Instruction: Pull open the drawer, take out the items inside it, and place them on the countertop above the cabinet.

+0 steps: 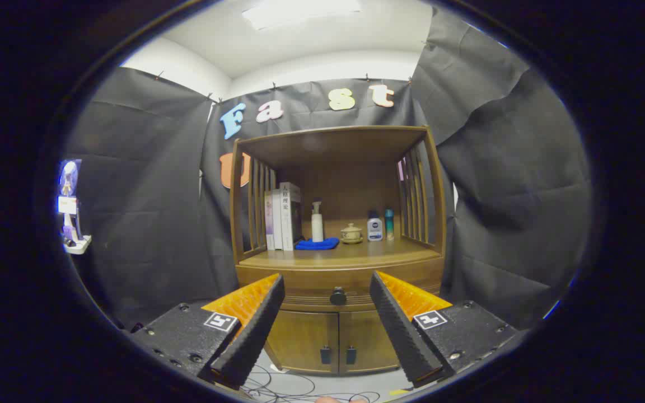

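Note:
A wooden cabinet [338, 263] stands against the black cloth wall, some way ahead of me. Its drawer [338, 282] is closed, with a dark round knob [338, 296] seen in the gap between my fingertips but well beyond them. The countertop [356, 254] above the drawer carries books, a blue cloth, a white pump bottle, a small lidded cup and two small bottles. My gripper [327, 285] is open, with nothing between its fingers. What is inside the drawer is hidden.
Below the drawer are two closed cabinet doors [338, 341] with small dark handles. Loose cables [277, 386] lie on the floor in front of the cabinet. A small lit device on a stand [70, 207] sits at the left by the cloth wall.

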`<state>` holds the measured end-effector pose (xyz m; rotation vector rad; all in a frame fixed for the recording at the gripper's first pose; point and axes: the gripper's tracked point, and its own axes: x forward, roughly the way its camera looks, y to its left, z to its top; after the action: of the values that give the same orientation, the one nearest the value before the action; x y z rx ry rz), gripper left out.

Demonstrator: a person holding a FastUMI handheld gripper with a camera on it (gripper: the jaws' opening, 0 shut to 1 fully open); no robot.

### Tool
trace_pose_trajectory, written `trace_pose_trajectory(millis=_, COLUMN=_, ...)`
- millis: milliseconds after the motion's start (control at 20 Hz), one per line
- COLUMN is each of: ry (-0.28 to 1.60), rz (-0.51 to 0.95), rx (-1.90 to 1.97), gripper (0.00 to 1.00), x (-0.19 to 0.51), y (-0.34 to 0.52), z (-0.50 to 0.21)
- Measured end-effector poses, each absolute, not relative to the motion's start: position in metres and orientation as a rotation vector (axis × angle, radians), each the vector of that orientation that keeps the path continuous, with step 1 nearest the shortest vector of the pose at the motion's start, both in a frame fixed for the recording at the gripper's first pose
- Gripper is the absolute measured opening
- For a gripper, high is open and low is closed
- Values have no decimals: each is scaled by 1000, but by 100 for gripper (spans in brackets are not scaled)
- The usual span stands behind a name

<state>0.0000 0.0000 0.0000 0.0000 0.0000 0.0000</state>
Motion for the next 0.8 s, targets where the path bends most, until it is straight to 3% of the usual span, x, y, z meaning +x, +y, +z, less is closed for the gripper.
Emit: trace_pose_trajectory(millis=800, ry=14, rz=-20, rx=16, gripper=99, x=15, y=-4, z=-8)
